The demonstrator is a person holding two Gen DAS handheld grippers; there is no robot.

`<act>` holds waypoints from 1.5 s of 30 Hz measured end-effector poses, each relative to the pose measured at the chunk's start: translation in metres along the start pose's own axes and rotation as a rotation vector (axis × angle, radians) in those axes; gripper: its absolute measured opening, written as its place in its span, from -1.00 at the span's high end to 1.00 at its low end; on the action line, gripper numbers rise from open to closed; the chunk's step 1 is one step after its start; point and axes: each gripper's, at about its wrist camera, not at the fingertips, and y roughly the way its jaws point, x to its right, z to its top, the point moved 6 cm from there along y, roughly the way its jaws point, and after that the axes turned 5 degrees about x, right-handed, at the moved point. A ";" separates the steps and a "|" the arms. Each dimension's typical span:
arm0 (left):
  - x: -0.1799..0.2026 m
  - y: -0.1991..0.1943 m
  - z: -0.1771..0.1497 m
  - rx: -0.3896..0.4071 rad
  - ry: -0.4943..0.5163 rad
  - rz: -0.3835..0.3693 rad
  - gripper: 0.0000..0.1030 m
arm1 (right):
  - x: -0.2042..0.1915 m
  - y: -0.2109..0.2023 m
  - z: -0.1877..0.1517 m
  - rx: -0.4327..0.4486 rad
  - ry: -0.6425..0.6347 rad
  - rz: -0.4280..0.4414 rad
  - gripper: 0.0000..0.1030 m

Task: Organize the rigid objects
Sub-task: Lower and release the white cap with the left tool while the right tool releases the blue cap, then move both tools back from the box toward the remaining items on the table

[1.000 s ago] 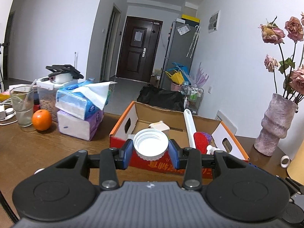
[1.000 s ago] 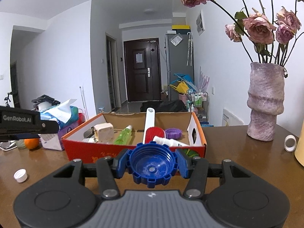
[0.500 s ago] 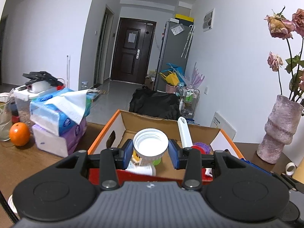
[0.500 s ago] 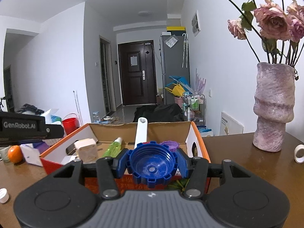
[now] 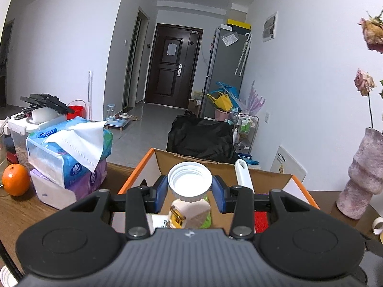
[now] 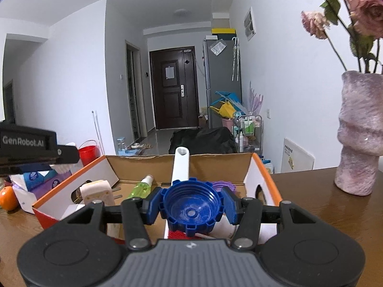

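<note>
My left gripper [image 5: 189, 189] is shut on a white bottle cap [image 5: 189, 182] and holds it over the open cardboard box [image 5: 143, 165]. My right gripper [image 6: 190, 206] is shut on a blue ridged cap [image 6: 190, 206] and holds it over the same box [image 6: 262, 169] from its near right side. Inside the box lie a beige plug-like block [image 6: 97, 191], a green spray bottle [image 6: 141, 186], a white handle [image 6: 180, 167], a purple lid [image 6: 226, 185] and a red item [image 5: 261, 217]. The left gripper's body [image 6: 28, 146] shows at the left of the right wrist view.
Stacked tissue packs [image 5: 69, 157] and an orange [image 5: 15, 179] stand left of the box on the brown table [image 6: 323, 205]. A pink vase with dried roses [image 6: 359, 134] stands at the right. A tape roll [image 5: 377, 226] lies near the vase.
Both grippers have moved forward and up, from in front of the box to over its inside, each keeping its cap.
</note>
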 end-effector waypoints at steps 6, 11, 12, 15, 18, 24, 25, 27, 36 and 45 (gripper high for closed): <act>-0.003 0.020 0.002 -0.007 0.007 0.017 0.21 | -0.003 0.022 -0.005 -0.039 0.008 -0.010 -0.01; 0.001 0.031 0.001 -0.013 0.034 0.018 0.21 | 0.000 0.037 -0.003 -0.049 0.009 -0.026 -0.01; 0.001 0.032 0.001 -0.012 0.038 0.018 0.21 | -0.001 0.039 -0.003 -0.051 0.005 -0.028 -0.01; 0.002 0.036 0.000 -0.016 0.052 0.021 0.21 | -0.005 0.043 -0.003 -0.060 -0.017 -0.029 -0.01; 0.001 0.044 -0.004 -0.035 0.065 0.034 0.21 | -0.011 0.046 -0.003 -0.069 -0.048 -0.032 -0.01; -0.001 0.049 -0.005 -0.045 0.072 0.031 0.20 | -0.013 0.048 -0.003 -0.091 -0.071 -0.029 -0.01; -0.001 0.050 -0.006 -0.051 0.077 0.026 0.19 | -0.013 0.049 -0.003 -0.101 -0.072 -0.024 -0.01; 0.000 0.054 -0.008 -0.071 0.086 0.021 0.16 | -0.014 0.051 -0.005 -0.118 -0.077 -0.025 -0.01; -0.005 0.042 0.002 -0.025 0.101 0.031 -1.00 | -0.014 0.048 -0.010 -0.142 -0.110 -0.020 -0.93; -0.004 0.034 0.000 -0.042 0.110 0.043 -1.00 | -0.010 0.031 -0.008 -0.131 -0.113 -0.028 -1.00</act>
